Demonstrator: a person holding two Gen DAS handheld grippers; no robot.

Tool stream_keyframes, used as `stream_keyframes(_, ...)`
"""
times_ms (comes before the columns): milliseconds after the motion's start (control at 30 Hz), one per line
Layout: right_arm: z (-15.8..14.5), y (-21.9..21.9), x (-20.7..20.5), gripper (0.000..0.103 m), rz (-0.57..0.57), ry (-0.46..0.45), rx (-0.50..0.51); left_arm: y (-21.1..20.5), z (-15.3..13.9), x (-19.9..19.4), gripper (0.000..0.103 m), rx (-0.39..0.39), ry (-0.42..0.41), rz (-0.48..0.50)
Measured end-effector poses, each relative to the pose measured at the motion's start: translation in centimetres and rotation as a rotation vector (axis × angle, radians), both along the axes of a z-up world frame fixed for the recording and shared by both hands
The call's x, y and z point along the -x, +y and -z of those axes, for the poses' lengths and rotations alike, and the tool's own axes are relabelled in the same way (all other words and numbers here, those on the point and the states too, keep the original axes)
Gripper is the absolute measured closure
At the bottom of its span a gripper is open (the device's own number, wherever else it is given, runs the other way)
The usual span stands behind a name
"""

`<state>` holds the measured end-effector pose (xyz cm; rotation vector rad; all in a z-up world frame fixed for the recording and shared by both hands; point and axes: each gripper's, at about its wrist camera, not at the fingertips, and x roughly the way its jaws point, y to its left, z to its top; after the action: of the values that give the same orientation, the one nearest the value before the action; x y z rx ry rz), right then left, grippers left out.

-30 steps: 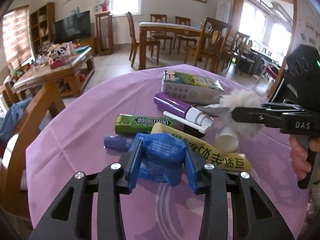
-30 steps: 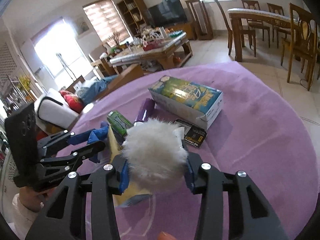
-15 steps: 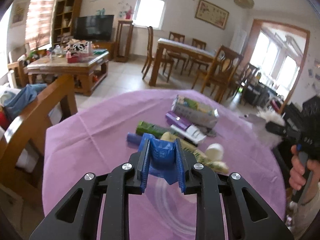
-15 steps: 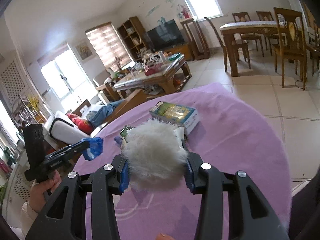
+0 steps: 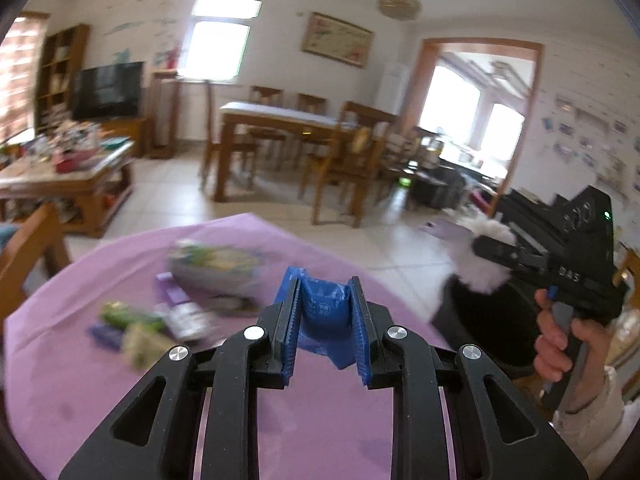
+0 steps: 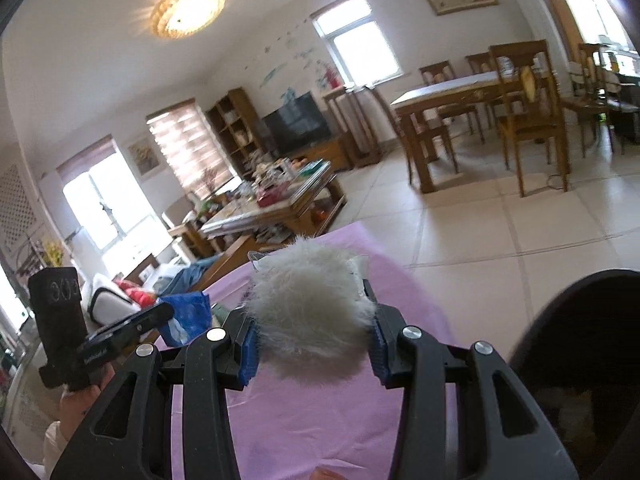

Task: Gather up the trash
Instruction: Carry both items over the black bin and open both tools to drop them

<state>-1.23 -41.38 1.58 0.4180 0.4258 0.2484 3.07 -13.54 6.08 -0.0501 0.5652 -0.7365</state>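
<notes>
**Both grippers loaded, bin at lower right**

Left wrist view: the left gripper clamps a crumpled blue wrapper at frame centre, above the purple counter. The dark bin lies to its right, under the right gripper.

Right wrist view: the right gripper grasps a white fluffy ball; the bin's rim curves at lower right, so this hand looks nearer.
</notes>
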Motion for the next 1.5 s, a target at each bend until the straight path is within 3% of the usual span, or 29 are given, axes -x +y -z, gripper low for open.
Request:
stream_keyframes(267,0.2,-7.5,3.8,0.060,0.176,-0.021,-0.014,-12.7,0.8,2.4,0.080,0.057,0.028,0.229)
stream_keyframes(633,2.8,-15.4,8.1,0.060,0.404,0.005,-0.056,-27.9,4.9,6.4,0.080,0.007,0.073,0.470)
stream_keyframes(900,4.8,-17.6,8.2,0.060,0.438,0.032,-0.092,-33.3,8.5,7.4,0.080,-0.044,0.104,0.508)
stream_keyframes(1200,6.1,-18.6,9.1,0.056,0.452,0.047,-0.118,-34.1,9.1,7.5,0.076,-0.057,0.128,0.545)
stream_keyframes(1233,5.8,-18.1,9.2,0.053,0.453,0.047,-0.121,-34.0,9.1,7.5,0.072,-0.057,0.133,0.555)
stream_keyframes(1267,5.7,-18.2,9.2,0.042,0.454,0.047,-0.126,-33.9,9.1,7.7,0.058,-0.060,0.134,0.559)
stream_keyframes(1300,5.5,-18.0,9.4,0.020,0.453,0.043,-0.137,-33.8,9.1,7.8,0.046,-0.066,0.125,0.547)
stream_keyframes(1333,5.5,-18.0,9.6,0.009,0.452,0.035,-0.152,-33.3,8.8,7.7,0.023,-0.066,0.114,0.533)
stream_keyframes(1367,5.2,-18.1,9.7,0.005,0.453,0.022,-0.167,-32.9,8.5,7.9,0.013,-0.056,0.087,0.511)
stream_keyframes(1500,4.6,-18.0,9.8,0.005,0.472,0.027,-0.135,-30.9,7.4,8.1,0.005,-0.045,0.026,0.473)
